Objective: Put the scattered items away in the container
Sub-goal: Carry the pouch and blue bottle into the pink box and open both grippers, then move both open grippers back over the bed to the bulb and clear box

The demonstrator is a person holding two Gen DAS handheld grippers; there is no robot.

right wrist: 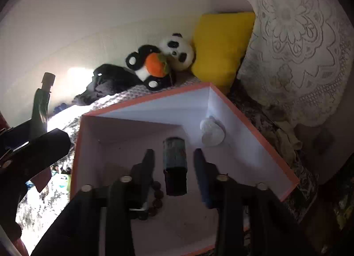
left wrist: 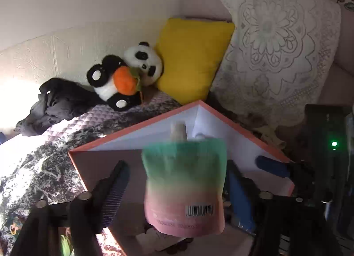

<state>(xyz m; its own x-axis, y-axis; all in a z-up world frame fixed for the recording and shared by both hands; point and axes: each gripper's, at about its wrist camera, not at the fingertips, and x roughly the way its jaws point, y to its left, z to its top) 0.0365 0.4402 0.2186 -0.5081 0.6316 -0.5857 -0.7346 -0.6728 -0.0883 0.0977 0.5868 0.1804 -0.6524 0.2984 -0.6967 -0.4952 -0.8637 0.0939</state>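
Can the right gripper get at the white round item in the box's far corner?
Probably yes: the right gripper is open and empty inside the open-topped box, and only a small bottle lies short of the white round item.

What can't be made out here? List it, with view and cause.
- Left wrist: pouch print is motion-blurred; whether the left gripper clamps it is unclear.
- Left wrist: the pouch hides most of the box floor.
- Right wrist: beads are partly behind a finger of the right gripper.
- Right wrist: bottle label is too dark to read.
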